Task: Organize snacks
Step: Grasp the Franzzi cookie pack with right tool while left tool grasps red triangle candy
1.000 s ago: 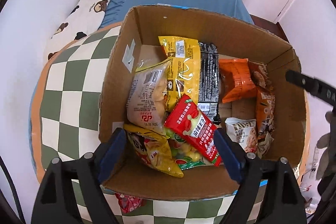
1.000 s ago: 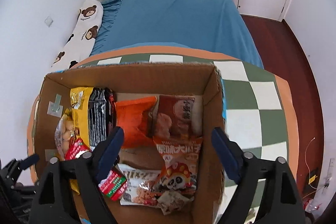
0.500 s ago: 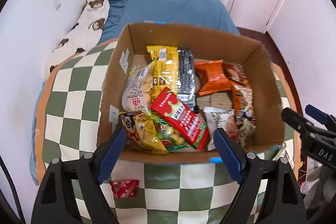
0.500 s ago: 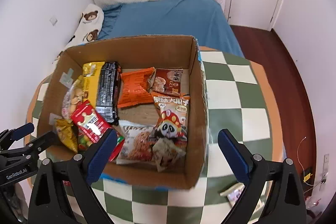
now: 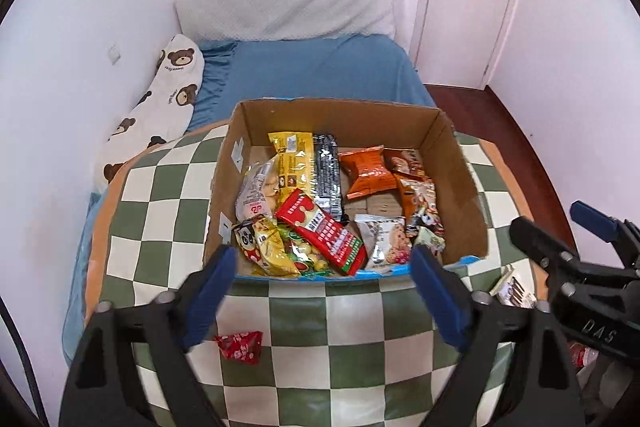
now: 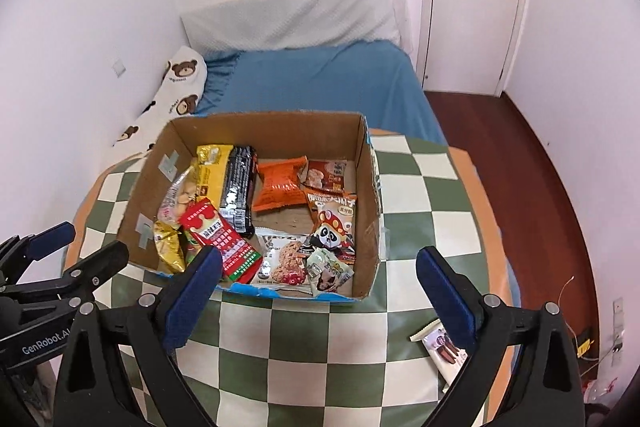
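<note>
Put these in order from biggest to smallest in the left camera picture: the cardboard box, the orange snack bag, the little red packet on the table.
1. cardboard box
2. orange snack bag
3. little red packet, though it lies nearer the camera

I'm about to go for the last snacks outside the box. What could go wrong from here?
The white bar lies near the table edge, so a nudge might push it off. The red packet is small and flat, so it may slip from the wide-open fingers. Reaching past could also bump the cardboard box.
</note>
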Available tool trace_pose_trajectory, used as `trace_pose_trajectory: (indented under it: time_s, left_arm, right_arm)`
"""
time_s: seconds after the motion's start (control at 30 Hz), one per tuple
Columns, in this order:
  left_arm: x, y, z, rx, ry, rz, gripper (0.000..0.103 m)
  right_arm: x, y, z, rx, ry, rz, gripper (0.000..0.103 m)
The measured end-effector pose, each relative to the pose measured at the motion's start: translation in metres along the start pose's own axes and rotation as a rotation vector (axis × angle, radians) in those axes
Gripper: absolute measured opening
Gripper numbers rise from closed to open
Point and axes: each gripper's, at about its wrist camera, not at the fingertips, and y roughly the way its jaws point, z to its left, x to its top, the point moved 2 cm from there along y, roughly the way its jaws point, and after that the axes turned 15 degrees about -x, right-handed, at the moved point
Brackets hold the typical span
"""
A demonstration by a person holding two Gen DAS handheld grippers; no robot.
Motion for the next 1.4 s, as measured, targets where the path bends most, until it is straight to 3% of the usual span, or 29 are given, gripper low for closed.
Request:
trace_pose_trajectory:
  time_s: [0.07,0.2,0.37,0.63,0.8,0.9,1.1,1.3,1.33,1.4]
  left_arm:
    - [-0.002,-0.005,-0.001,0.015,0.002,-0.01,0.103]
    - [-0.012,-0.003,0.0,-0.016,-0.029,-0.006,0.103]
    - [-0.042,0.036,-0.015,-0.021,-0.032,0.092,0.103]
    - [-0.107,0.141,-0.047,-0.013,-0.021,0.307,0.103]
    - [-0.136,0.186,-0.062,-0.015,-0.012,0.406,0.103]
    - [-0.143,0.192,-0.067,-0.01,0.006,0.425,0.103]
    - [-0.152,0.187,-0.056,0.017,-0.016,0.428,0.103]
    - [-0.159,0.173,-0.027,0.07,-0.071,0.43,0.103]
    - [-0.16,0.169,-0.022,0.075,-0.083,0.425,0.103]
    - [-0.161,0.161,-0.012,0.087,-0.105,0.417,0.103]
  right_arm:
    - [-0.004,-0.007,0.0,0.001,0.008,-0.001,0.1]
    - [-0.016,-0.008,-0.011,0.042,0.056,0.032,0.101]
    - [-0.045,0.02,-0.046,0.026,0.096,0.121,0.102]
    - [-0.118,0.15,-0.144,0.012,0.243,0.417,0.102]
    - [-0.153,0.22,-0.172,0.022,0.268,0.539,0.102]
    - [-0.167,0.235,-0.169,0.041,0.256,0.574,0.102]
    - [-0.187,0.229,-0.124,0.109,0.158,0.6,0.102]
    - [-0.195,0.232,-0.102,0.009,0.102,0.586,0.101]
    - [-0.196,0.232,-0.1,-0.014,0.101,0.577,0.1]
    - [-0.199,0.228,-0.091,-0.066,0.067,0.551,0.086]
